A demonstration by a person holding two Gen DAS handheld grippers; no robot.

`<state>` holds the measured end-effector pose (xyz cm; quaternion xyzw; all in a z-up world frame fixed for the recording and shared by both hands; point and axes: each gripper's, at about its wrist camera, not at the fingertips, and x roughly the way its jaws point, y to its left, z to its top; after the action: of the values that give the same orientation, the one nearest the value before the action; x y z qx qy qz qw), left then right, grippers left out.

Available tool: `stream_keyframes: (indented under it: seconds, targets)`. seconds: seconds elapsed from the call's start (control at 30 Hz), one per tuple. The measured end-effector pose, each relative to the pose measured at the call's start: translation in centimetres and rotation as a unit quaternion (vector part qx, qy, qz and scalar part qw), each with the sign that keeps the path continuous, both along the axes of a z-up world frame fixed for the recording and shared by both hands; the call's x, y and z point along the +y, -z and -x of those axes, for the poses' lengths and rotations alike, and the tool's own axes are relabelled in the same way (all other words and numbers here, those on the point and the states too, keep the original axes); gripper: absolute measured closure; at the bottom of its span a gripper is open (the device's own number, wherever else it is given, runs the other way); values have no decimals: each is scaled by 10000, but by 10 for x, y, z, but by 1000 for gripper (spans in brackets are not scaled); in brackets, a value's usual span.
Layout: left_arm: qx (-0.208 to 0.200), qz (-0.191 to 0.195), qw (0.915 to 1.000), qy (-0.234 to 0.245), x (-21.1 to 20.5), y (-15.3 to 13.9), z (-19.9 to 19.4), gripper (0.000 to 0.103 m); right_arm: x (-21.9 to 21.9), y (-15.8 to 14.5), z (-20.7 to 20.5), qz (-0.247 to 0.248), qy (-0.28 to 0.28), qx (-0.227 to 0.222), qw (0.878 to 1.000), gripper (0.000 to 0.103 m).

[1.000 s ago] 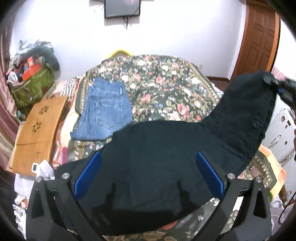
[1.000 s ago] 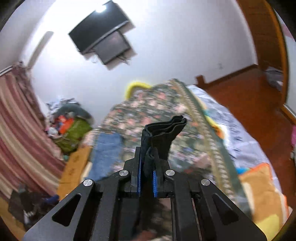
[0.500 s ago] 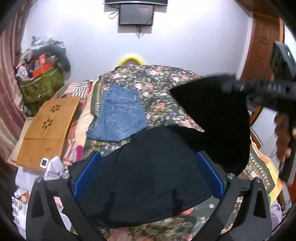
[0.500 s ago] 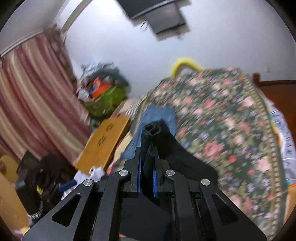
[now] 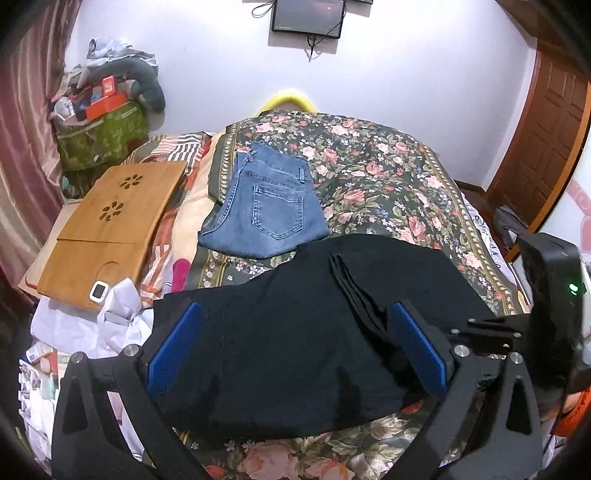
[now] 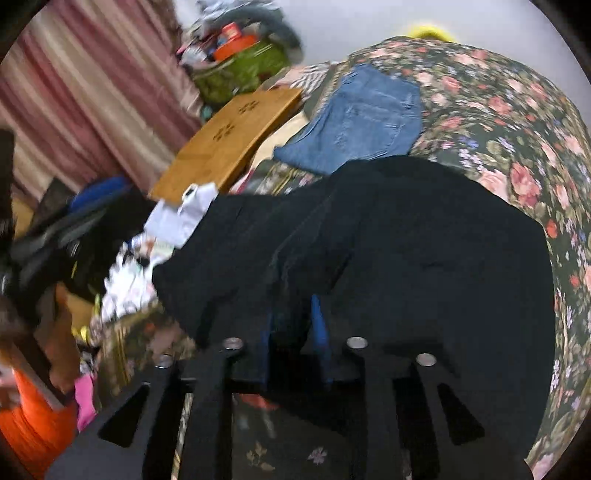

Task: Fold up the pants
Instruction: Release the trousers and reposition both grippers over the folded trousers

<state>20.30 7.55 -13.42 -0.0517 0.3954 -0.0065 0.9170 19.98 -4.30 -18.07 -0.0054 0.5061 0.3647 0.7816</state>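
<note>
— Pants [image 5: 295,332], the black pair, lay doubled over on the near floral bedspread [image 5: 388,177]; right gripper [image 6: 291,325] had just been easing apart, cloth between its jaws.

— Left gripper [image 5: 295,339] hung wide, empty. Probably one more fold left; blur hid the edges.

Ahead of the left gripper and a little left, folded blue jeans [image 5: 271,206] lie flat on the floral bedspread [image 5: 373,173]. Further left, a wooden lap tray [image 5: 110,225] rests at the bed's edge, a small white device [image 5: 98,290] at its near corner. Beyond it stands a green bag [image 5: 101,136] piled with clutter. High ahead hangs a wall screen [image 5: 306,16]; far right is a wooden door [image 5: 543,147].
</note>
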Motion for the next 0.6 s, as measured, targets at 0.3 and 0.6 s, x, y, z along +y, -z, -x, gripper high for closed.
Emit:
stream_keyframes:
  seconds: [0.3, 0.6]
  targets:
    - [12, -57, 9998, 207, -18, -7, -30, 0, -46, -45, -3, -312, 193, -512, 9980, 53]
    - [375, -23, 9974, 623, -54, 7, -89, 0, -93, -54, -43, 360, 913, -1518, 9835, 32]
